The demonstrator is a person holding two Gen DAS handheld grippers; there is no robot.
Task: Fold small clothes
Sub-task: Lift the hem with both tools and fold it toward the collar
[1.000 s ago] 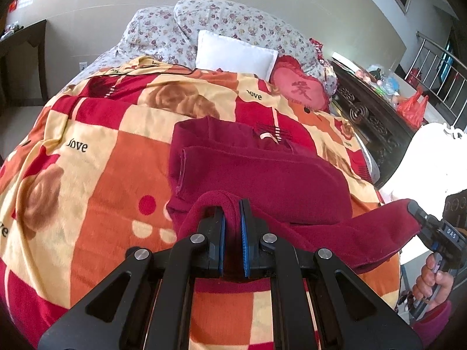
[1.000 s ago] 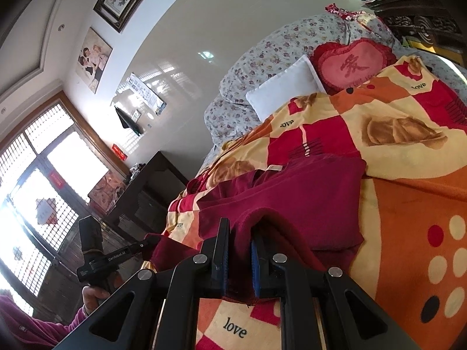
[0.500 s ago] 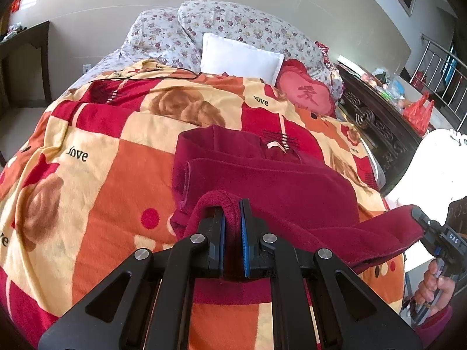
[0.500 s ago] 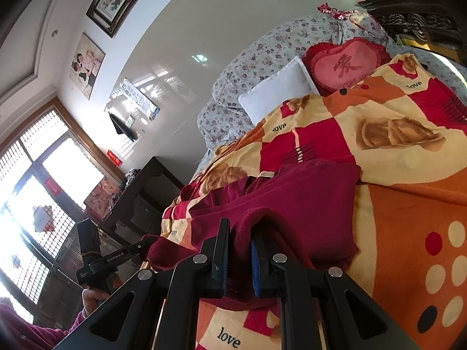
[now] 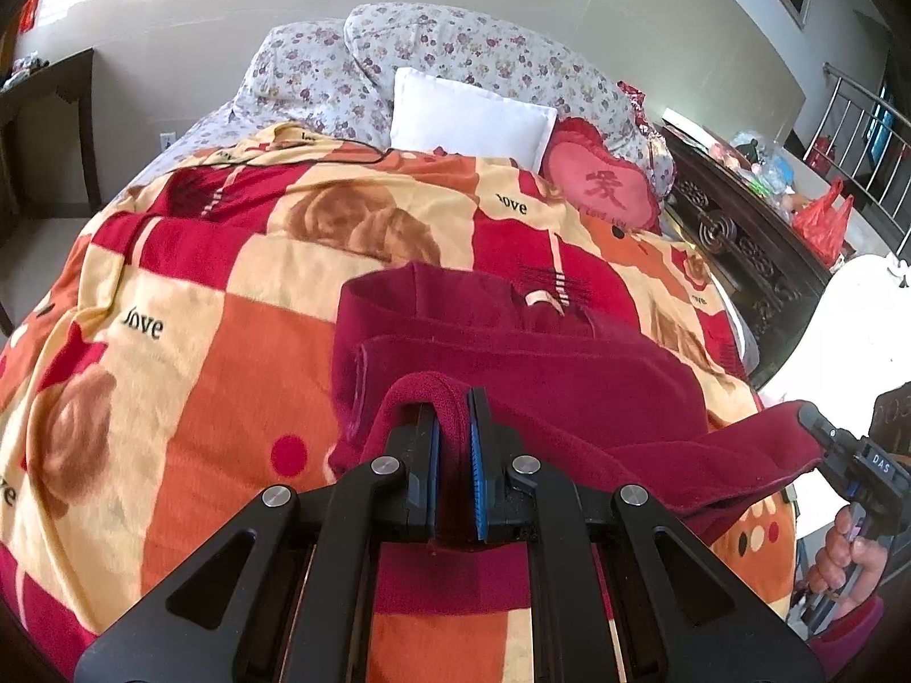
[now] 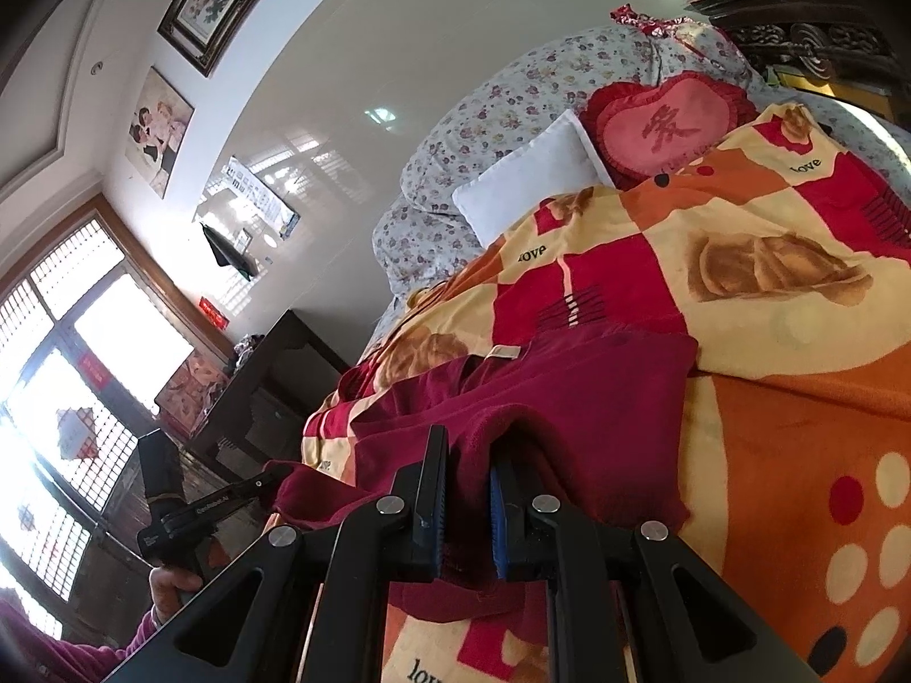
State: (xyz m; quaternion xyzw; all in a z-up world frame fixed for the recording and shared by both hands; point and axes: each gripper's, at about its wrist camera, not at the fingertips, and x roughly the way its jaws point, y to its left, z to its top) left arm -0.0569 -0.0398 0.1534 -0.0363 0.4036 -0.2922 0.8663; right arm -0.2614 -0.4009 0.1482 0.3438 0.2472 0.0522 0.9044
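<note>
A dark red fleece garment (image 5: 541, 358) lies partly folded on a patterned red, orange and cream blanket (image 5: 216, 353); a pale neck label shows at its far edge. My left gripper (image 5: 452, 427) is shut on the garment's near hem, fabric looped over its left finger. My right gripper (image 6: 467, 472) is shut on the other end of the same hem. It shows in the left wrist view (image 5: 820, 432) at the far right, holding the hem lifted. The left gripper shows in the right wrist view (image 6: 273, 475) at the lower left. The garment also shows in the right wrist view (image 6: 575, 393).
At the bed's head lie floral pillows (image 5: 455, 51), a white pillow (image 5: 472, 119) and a red heart cushion (image 5: 603, 193). A dark carved cabinet (image 5: 740, 239) with clutter stands along the right side of the bed. A dark desk (image 6: 267, 375) stands by the window.
Both grippers, still shut on the hem, have carried it a little forward over the folded garment. The garment's lifted edge now sits further up the bed.
</note>
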